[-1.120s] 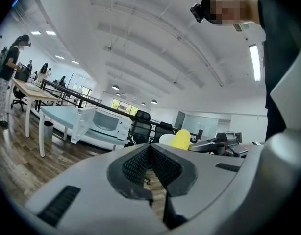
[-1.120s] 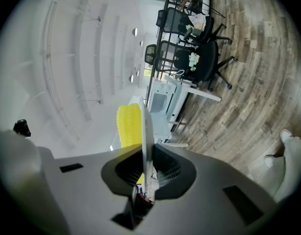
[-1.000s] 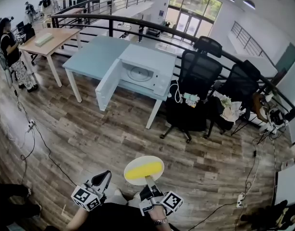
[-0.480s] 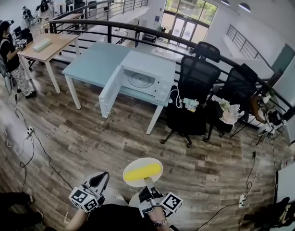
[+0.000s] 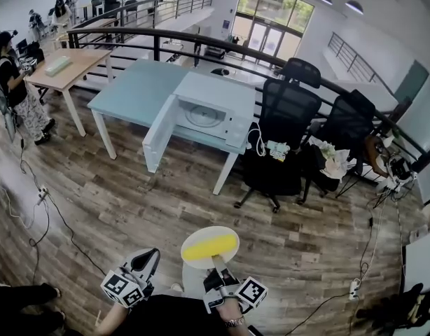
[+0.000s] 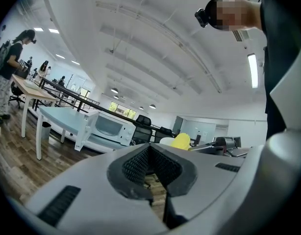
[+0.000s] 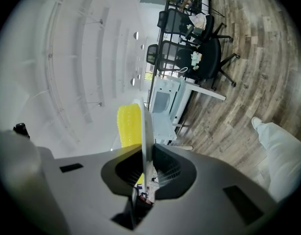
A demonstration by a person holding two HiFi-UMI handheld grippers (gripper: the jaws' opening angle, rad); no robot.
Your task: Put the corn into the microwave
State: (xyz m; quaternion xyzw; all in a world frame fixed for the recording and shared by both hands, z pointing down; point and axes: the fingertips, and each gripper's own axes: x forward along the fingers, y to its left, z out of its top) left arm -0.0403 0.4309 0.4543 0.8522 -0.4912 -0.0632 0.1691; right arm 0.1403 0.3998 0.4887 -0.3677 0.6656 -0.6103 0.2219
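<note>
The right hand-held gripper (image 5: 216, 266) clamps the rim of a pale round plate (image 5: 208, 231) carrying the yellow corn cob (image 5: 209, 249), well apart from the open white microwave (image 5: 215, 114). The left hand-held gripper (image 5: 146, 261) is closed and empty. Any tilt of that one-edge hold could roll the cob onto the wooden floor (image 5: 131, 208).

A pale blue desk (image 5: 131, 89) stands on the wood-plank floor (image 5: 166, 201), backed by a curved black railing (image 5: 131, 35). A black office chair (image 5: 288, 114) sits just off its right end, a second chair (image 5: 348, 128) beyond (clutter on both seats). Far left, a person (image 5: 15, 82) stands beside a wooden desk (image 5: 71, 61), with black cables (image 5: 57, 208) trailing across the floor nearby.
</note>
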